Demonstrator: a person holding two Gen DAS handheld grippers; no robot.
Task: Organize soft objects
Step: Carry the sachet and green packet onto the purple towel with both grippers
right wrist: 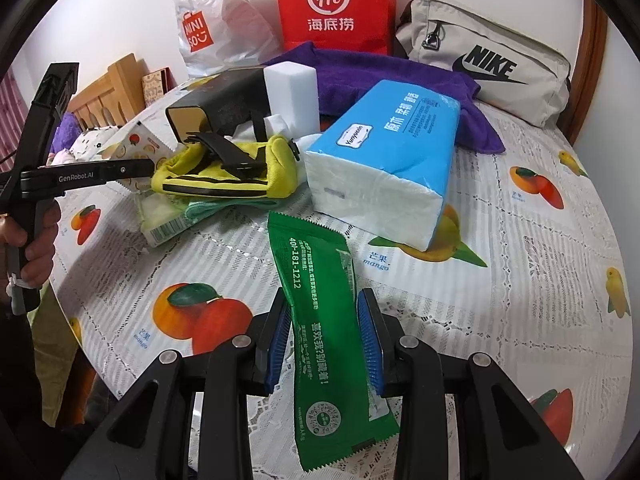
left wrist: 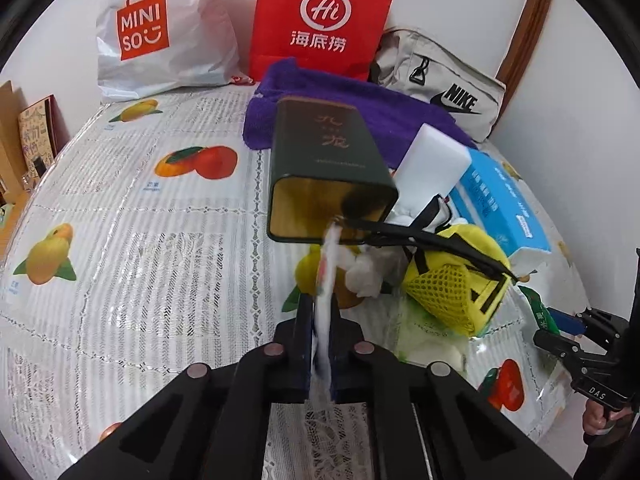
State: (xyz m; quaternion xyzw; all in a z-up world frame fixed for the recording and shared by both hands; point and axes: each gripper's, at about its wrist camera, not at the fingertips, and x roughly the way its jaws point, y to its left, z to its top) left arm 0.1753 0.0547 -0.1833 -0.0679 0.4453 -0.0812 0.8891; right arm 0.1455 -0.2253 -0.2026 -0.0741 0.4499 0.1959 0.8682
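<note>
My left gripper (left wrist: 322, 308) is shut on a thin white sachet (left wrist: 326, 276), seen edge-on between its fingers. In the right wrist view the left gripper (right wrist: 136, 170) holds this fruit-printed sachet (right wrist: 140, 144) beside a yellow mesh pouch (right wrist: 240, 172). My right gripper (right wrist: 325, 334) is shut on a green packet (right wrist: 320, 300), its blue pads pressing both long sides, above the fruit-print tablecloth (right wrist: 500, 280). A blue tissue pack (right wrist: 392, 152) lies just beyond it. A white sponge block (right wrist: 292, 92) and a purple towel (right wrist: 360, 72) lie further back.
A dark green tin (left wrist: 328, 168) lies on its side by the pouch (left wrist: 452, 292). Red paper bag (left wrist: 320, 20), white Miniso bag (left wrist: 160, 32) and grey Nike bag (left wrist: 448, 88) line the back wall. A wooden chair (right wrist: 108, 92) stands off the table's left.
</note>
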